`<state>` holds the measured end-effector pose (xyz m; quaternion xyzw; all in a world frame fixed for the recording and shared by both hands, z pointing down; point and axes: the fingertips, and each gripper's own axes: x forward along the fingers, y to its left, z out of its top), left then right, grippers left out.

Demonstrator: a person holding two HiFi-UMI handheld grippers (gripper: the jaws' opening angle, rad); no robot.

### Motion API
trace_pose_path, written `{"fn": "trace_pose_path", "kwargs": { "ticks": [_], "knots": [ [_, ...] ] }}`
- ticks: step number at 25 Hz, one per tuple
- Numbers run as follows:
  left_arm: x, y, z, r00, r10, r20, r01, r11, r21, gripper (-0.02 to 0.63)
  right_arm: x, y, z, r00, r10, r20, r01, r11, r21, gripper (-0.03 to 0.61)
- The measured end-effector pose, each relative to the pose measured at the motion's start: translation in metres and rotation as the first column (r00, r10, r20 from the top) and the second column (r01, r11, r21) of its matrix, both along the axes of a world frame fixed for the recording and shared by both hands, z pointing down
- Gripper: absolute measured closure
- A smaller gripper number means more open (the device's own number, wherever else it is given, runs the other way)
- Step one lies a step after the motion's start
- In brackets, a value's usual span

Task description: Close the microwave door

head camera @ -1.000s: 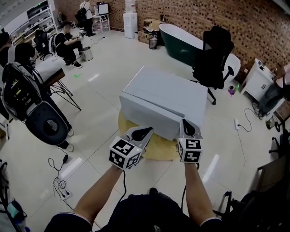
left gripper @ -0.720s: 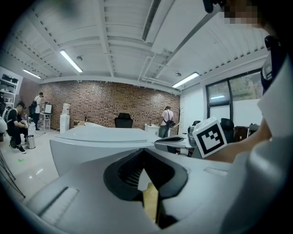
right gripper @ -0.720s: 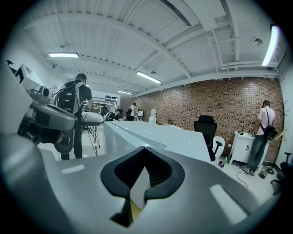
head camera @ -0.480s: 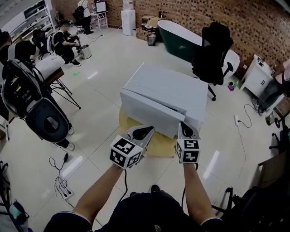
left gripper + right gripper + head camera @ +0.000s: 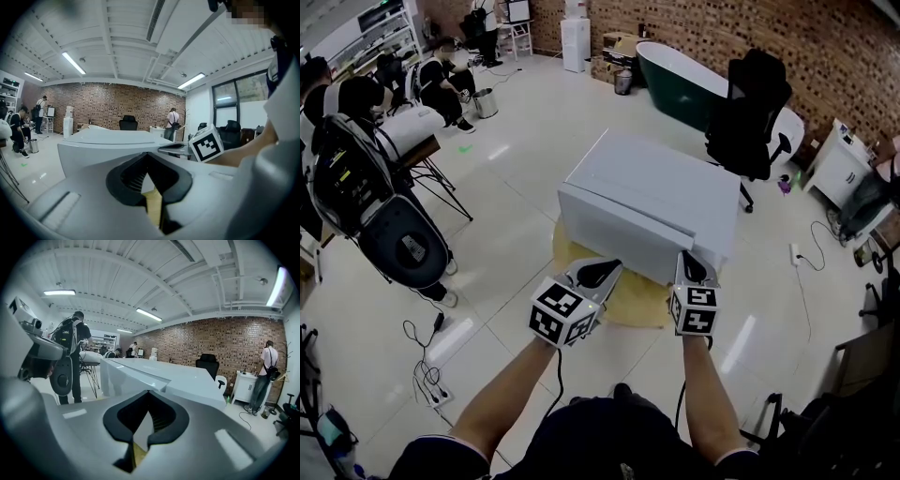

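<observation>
White microwave door (image 5: 623, 232) looks all but shut, maybe one nudge left, with left gripper (image 5: 598, 273) and right gripper (image 5: 691, 267) both pinched closed, empty.

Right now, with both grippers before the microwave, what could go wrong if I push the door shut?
The microwave stands on a round yellow base; a hard push might slide it backwards. The right gripper, jaws shut, sits near the right edge of the door, which looks not quite flush; it could slip off sideways.

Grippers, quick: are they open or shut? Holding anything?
Left gripper: shut, holding nothing.
Right gripper: shut, holding nothing.
</observation>
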<state>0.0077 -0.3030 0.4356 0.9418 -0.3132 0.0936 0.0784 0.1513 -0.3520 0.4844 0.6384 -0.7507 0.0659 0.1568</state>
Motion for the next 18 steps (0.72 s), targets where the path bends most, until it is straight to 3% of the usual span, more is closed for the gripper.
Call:
{"fn": "trace_pose_path", "kwargs": {
  "ticks": [18],
  "knots": [
    [0.009, -0.017, -0.004, 1.000, -0.011, -0.007, 0.011, 1.000, -0.002, 0.601, 0.005, -0.028, -0.001, 1.000, -0.026, 0.001, 0.026, 0.999, -0.033, 0.578]
  ]
}}
